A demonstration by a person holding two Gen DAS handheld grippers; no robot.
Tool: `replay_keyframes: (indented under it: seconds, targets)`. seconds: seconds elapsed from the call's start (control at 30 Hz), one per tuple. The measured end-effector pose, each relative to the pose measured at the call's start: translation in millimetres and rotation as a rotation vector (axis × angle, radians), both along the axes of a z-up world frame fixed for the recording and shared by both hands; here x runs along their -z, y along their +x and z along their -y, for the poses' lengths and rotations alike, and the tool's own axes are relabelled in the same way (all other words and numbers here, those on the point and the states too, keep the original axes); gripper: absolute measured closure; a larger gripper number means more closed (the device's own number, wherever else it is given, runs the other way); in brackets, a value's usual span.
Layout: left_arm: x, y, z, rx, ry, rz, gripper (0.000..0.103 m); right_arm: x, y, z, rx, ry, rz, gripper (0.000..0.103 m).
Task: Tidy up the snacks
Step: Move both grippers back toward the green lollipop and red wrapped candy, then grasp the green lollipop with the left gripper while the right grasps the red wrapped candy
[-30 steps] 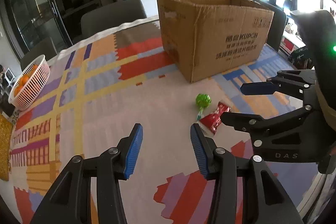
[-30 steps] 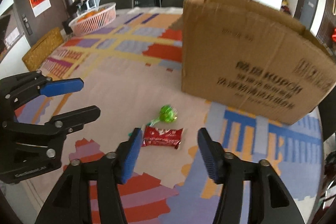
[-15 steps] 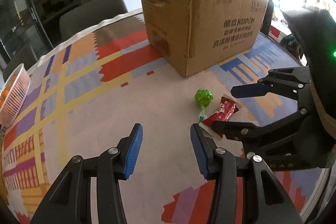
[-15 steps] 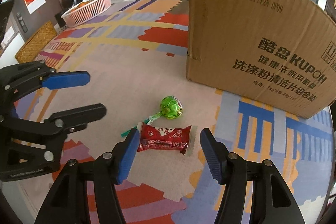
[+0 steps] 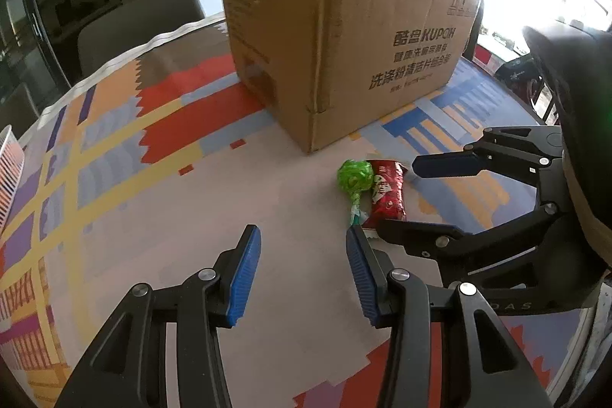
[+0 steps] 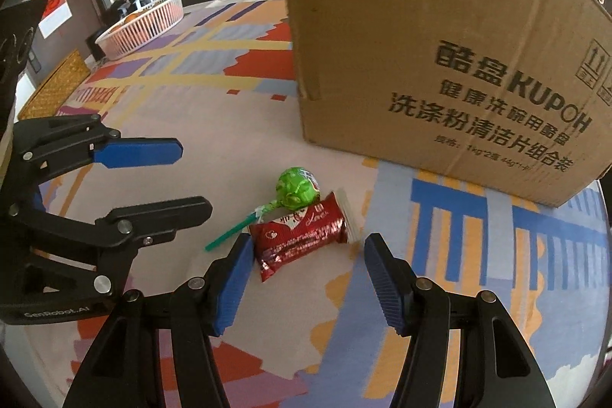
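Two open hand-held grippers hover over snacks lying beside a large brown cardboard box point(image 6: 440, 64).

The right hand-held gripper point(image 6: 308, 278) has its blue-padded jaws spread wide, empty, either side of a red foil-wrapped snack packet point(image 6: 302, 236) lying flat on the table point(image 6: 172, 94) with its multicoloured patterned cloth. A green-wrapped lollipop on a green stick point(image 6: 296, 188) touches the packet's far edge. The left hand-held gripper point(image 5: 302, 276) is also open and empty, just left of both snacks. A white slatted plastic basket point(image 6: 147, 23) sits well apart at the far end.
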State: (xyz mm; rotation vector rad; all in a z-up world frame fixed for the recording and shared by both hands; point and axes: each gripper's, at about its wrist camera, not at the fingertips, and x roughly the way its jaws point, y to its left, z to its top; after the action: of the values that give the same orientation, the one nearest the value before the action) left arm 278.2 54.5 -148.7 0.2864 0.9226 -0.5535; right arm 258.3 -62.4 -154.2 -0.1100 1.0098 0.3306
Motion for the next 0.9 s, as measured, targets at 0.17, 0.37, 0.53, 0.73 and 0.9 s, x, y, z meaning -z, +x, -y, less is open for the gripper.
replay_keyframes:
  seconds: [0.17, 0.37, 0.53, 0.73, 0.9]
  targets:
    - [1.0, 2.5, 15.3, 0.016, -0.015, 0.0, 0.057, -2.4, -2.6, 15.6, 0.021, -0.028, 0.026, 0.042]
    - [1.5, 8.7, 28.0, -0.009, -0.068, -0.01, 0.057, -7.3, -4.2, 42.2, 0.11, -0.009, 0.031, 0.042]
    - [3.7, 17.4, 31.1, -0.045, -0.096, -0.018, 0.059, -15.8, -6.6, 52.2, 0.134, 0.021, 0.057, 0.042]
    - [13.0, 26.4, 33.8, -0.056, -0.134, -0.064, 0.071, -16.5, -4.0, 49.4, 0.123, 0.017, 0.069, 0.042]
    - [17.9, 33.7, 33.7, -0.069, -0.164, -0.09, 0.074, -14.9, -2.5, 48.1, 0.129, 0.023, 0.065, 0.042]
